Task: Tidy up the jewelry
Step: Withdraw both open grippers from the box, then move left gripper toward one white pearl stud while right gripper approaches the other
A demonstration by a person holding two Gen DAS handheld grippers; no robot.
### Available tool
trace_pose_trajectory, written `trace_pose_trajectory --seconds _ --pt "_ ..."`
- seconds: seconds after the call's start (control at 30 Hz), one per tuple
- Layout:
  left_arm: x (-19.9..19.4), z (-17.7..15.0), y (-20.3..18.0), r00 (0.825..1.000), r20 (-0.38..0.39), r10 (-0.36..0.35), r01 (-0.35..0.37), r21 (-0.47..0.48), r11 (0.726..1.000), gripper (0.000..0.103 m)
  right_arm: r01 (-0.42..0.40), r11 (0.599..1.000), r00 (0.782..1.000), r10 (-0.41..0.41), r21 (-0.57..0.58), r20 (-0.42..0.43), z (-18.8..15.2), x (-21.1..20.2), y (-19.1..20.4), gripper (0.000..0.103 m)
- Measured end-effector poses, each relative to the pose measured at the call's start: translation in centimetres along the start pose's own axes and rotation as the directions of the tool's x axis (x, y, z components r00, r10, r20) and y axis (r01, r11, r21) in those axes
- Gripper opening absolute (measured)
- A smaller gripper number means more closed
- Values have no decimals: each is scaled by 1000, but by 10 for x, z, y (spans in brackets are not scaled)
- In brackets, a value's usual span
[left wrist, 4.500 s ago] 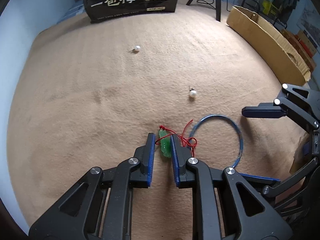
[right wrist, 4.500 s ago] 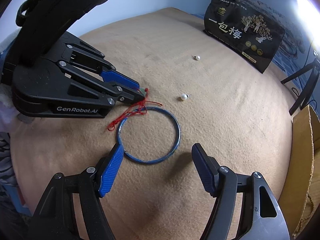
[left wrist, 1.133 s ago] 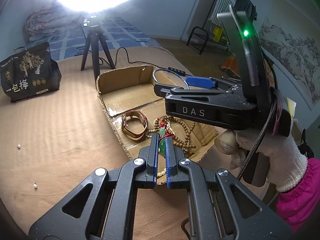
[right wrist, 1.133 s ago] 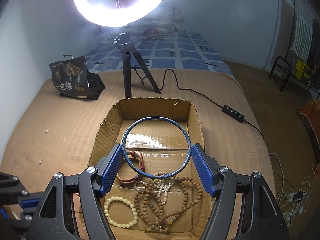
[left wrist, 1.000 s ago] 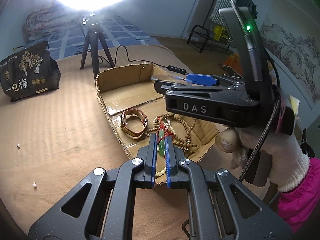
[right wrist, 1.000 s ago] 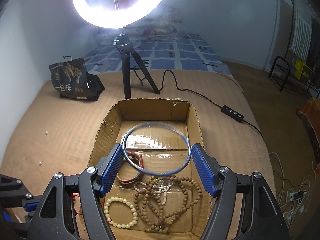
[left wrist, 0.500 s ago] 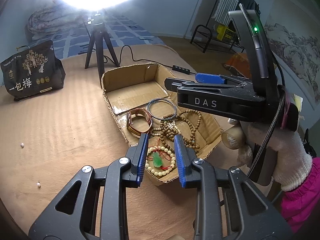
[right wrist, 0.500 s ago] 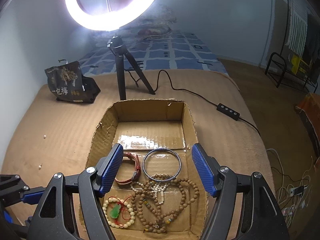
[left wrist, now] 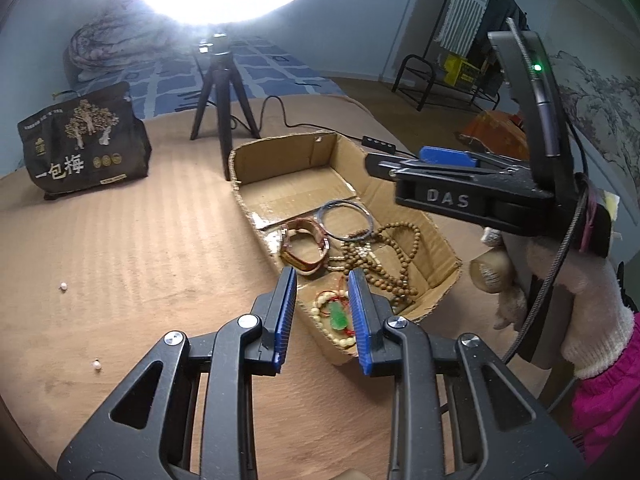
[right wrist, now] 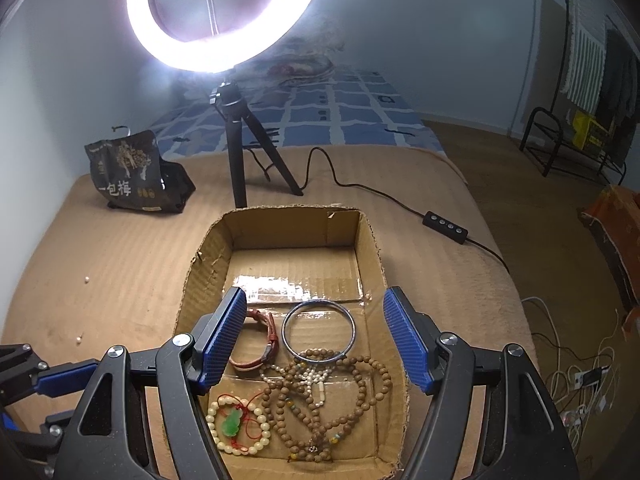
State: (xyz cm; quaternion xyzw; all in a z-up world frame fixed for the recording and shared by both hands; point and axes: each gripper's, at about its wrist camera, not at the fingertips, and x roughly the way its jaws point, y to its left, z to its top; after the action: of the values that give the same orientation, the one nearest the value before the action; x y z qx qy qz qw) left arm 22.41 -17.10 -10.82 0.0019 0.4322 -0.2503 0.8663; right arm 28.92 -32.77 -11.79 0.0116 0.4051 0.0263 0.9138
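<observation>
Above the near end of the box (right wrist: pixel 372 240), both grippers hang with jaws apart and nothing between the pads. Left gripper (left wrist: pixel 322 312): moderately open, over the near corner, the green pendant (left wrist: pixel 339 316) lying directly below its gap on the box floor. Right gripper (right wrist: pixel 314 338): wide open, over the box middle.

Box contents, near to far:
- green pendant (right wrist: pixel 231 426) on red cord, resting inside the pale bead bracelet (right wrist: pixel 256 446);
- brown bead strands (right wrist: pixel 340 404), tangled beside it;
- blue bangle (right wrist: pixel 318 330), lying flat, its near edge touching the brown beads;
- leather strap (right wrist: pixel 266 350), just left of the bangle.

Outside the box — two pearls (left wrist: pixel 63 287) lie well apart on the tan cover, near a black bag (left wrist: pixel 82 152) and a tripod (right wrist: pixel 240 152).
</observation>
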Motion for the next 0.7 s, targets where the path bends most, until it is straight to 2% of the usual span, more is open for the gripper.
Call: trace_pose_trajectory --seconds 0.4,0.7 --pt "-19 -3 57 996 19 92 -90 -61 994 26 -26 1000 999 26 16 36 7 -15 21 71" --pt "-36 -6 105 982 46 185 -181 -87 980 26 -53 999 998 53 -3 35 7 -16 49 71"
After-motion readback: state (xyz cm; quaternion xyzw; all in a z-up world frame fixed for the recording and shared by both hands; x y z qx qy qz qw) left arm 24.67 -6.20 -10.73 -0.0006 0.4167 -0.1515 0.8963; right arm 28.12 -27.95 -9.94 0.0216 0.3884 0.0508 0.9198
